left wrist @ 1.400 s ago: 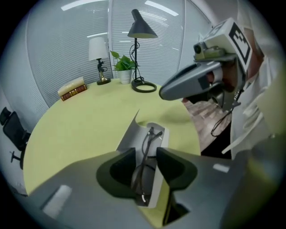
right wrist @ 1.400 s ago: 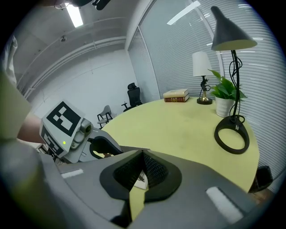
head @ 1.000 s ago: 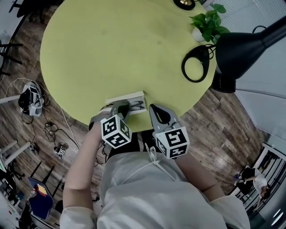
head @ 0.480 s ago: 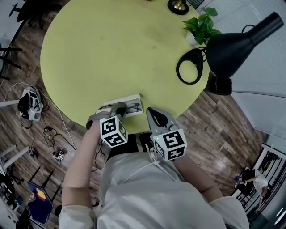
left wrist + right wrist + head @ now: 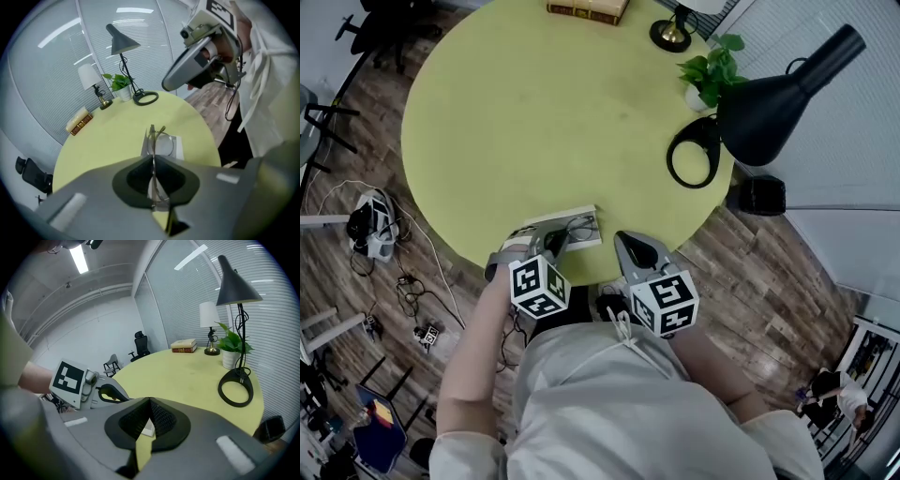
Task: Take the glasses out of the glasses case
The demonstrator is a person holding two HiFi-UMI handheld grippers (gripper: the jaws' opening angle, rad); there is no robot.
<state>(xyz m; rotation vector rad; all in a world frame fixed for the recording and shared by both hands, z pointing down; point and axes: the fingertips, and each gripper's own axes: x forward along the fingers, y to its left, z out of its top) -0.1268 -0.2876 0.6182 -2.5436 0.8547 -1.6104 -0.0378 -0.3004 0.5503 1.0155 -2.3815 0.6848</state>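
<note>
Thin wire-framed glasses (image 5: 159, 140) stand on edge between the jaws of my left gripper (image 5: 152, 157), which is shut on them. They hang just above the open white glasses case (image 5: 177, 146), which lies near the front edge of the round yellow-green table (image 5: 534, 112). In the head view the left gripper (image 5: 555, 239) is over the case (image 5: 539, 221), with the glasses (image 5: 579, 226) at its tip. My right gripper (image 5: 625, 241) hovers beside the case to the right, off the table's rim. Its jaws are shut with nothing between them (image 5: 150, 401).
A black desk lamp (image 5: 769, 89) with a ring base (image 5: 692, 150) leans over the table's right side. A potted plant (image 5: 708, 70), a small lamp's base (image 5: 670, 33) and books (image 5: 586, 9) stand at the far edge. A black box (image 5: 759, 195) sits on the wooden floor.
The left gripper's jaws have closed on the glasses and risen a little above the case. The right gripper has lifted slightly too.
</note>
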